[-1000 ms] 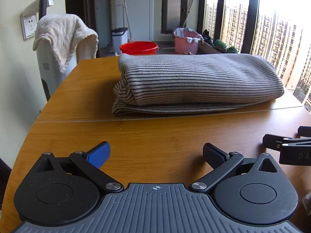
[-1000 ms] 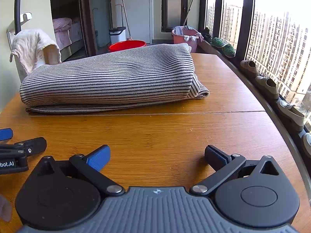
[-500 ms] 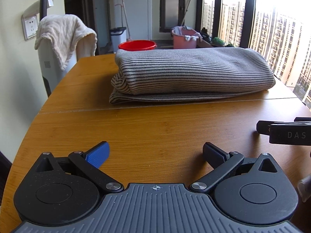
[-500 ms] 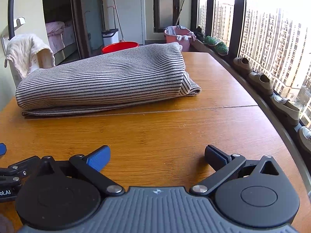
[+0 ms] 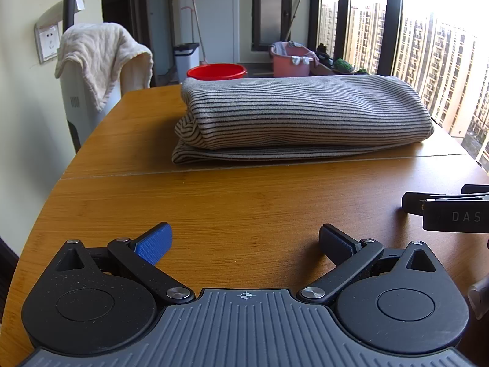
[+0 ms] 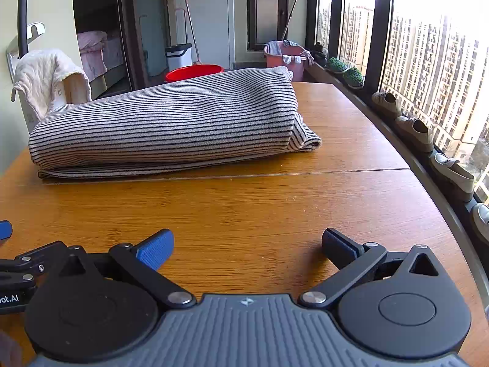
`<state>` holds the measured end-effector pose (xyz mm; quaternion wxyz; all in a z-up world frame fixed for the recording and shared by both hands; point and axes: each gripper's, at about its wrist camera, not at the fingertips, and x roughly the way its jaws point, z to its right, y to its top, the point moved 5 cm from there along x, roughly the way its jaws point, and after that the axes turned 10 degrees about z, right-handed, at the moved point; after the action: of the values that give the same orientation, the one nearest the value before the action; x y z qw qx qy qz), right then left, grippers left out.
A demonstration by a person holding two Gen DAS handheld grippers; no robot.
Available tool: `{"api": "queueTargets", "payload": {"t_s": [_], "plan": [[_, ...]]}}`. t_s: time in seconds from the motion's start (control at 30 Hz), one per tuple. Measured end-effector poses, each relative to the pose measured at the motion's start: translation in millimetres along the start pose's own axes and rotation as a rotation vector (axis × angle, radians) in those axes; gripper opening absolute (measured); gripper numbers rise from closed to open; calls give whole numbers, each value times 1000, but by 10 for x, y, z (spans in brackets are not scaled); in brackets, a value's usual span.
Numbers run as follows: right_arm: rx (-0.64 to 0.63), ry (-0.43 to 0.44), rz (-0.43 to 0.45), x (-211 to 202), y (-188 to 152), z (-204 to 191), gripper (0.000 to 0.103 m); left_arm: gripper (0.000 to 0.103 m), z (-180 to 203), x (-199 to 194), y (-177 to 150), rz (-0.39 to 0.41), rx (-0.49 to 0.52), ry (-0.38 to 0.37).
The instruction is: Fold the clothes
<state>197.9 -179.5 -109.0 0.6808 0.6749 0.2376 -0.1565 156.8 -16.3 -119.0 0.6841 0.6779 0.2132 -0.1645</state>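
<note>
Left gripper [image 5: 244, 241] spread, striped garment [image 5: 302, 116] lying crosswise

I see a wooden table [image 5: 214, 202], a red basin [image 5: 216, 71] behind it, a pink basket [image 5: 290, 61], a white towel [image 5: 101, 58], and shoes [image 6: 415, 131] along the window.

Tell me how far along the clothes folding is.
Done, by the look of it: the striped garment lies folded in layers on the wooden table, edges roughly stacked. In hand: nothing. The left hand-held gripper and right hand-held gripper are both open, empty and clear of the cloth. Left: no other garment shows on the table; at most, the loose corner at the right end could be tidied.
</note>
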Motion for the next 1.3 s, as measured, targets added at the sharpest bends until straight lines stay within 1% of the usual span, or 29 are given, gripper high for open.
{"api": "queueTargets", "payload": {"t_s": [1.3], "plan": [[18,10,8,-41,-16,79,103,103,-9,-5,18,-2,-12,17]]}}
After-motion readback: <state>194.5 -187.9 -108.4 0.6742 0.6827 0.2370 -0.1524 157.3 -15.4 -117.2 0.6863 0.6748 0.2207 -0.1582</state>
